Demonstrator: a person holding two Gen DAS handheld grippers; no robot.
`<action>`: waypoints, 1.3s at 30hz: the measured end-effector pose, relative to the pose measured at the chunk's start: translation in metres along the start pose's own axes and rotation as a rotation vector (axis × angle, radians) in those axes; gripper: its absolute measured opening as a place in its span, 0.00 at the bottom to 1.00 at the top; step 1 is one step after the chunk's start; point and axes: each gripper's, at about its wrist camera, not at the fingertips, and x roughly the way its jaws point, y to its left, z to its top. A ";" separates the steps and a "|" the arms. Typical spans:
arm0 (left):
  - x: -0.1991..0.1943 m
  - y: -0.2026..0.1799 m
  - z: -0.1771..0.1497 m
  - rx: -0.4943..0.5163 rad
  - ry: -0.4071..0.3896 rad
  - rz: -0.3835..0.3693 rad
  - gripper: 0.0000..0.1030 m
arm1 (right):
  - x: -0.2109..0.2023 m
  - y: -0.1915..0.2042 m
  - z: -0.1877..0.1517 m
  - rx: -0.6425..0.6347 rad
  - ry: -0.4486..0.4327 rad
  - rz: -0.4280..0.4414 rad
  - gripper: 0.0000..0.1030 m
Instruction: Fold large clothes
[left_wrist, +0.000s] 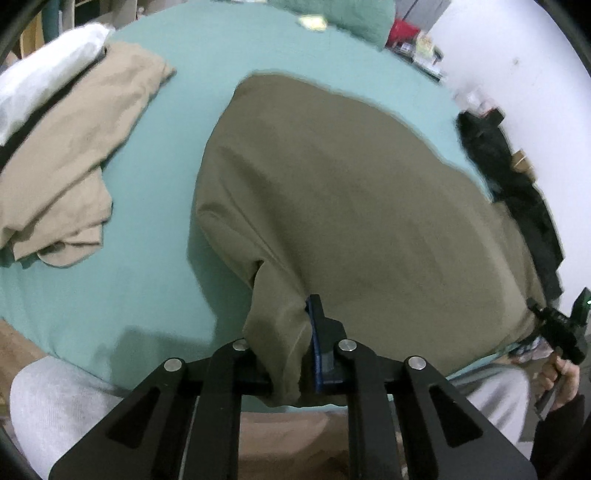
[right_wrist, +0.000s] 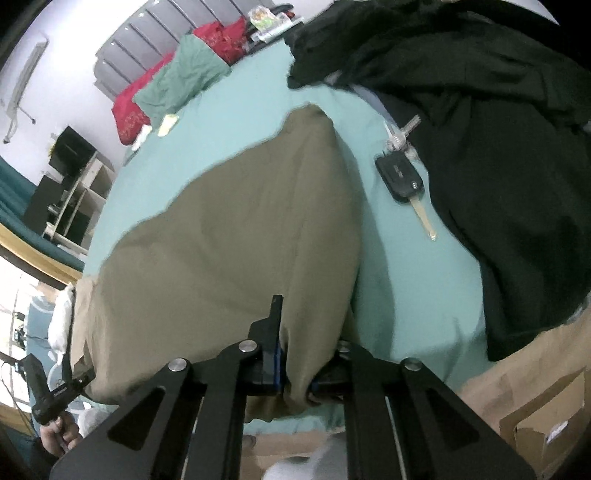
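Both pairs of jaws are standing nearly closed, each pinching a bunched fold of the olive garment (left_wrist: 332, 192): the left gripper (left_wrist: 284, 354) is clamping a hanging corner on the near left edge, and the right gripper (right_wrist: 295, 369) is clamping the matching corner on the near right edge.

The bed (left_wrist: 155, 229), covered in a teal sheet, is carrying everything. The olive garment is lying spread across its middle, reaching toward the far side, with its near edge gathered up off the sheet in the two grips. It looks like soft, light woven cloth: it is draping and creasing under the pads, so it will probably sag between the two hands unless they are keeping it taut. It does not look slippery or fragile. The two near corners are the sensible hold for carrying that edge over to the far edge.

A black garment (right_wrist: 498, 147) is lying along the right side of the bed, and a beige garment (left_wrist: 74, 155) is lying crumpled on the left, both apart from the olive one. A car key (right_wrist: 400, 181) is resting on the sheet between the olive cloth and the black garment, just beside the fold path; a swinging edge could snag it.
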 end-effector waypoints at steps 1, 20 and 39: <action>0.007 0.000 0.001 0.000 0.019 0.015 0.22 | 0.011 0.003 -0.002 -0.074 0.016 -0.068 0.11; -0.060 -0.078 0.054 0.051 -0.388 0.195 0.56 | 0.023 0.097 0.033 -0.400 -0.125 -0.133 0.61; 0.098 -0.185 0.037 0.291 -0.039 0.082 0.56 | 0.071 0.091 0.006 -0.391 -0.056 -0.231 0.99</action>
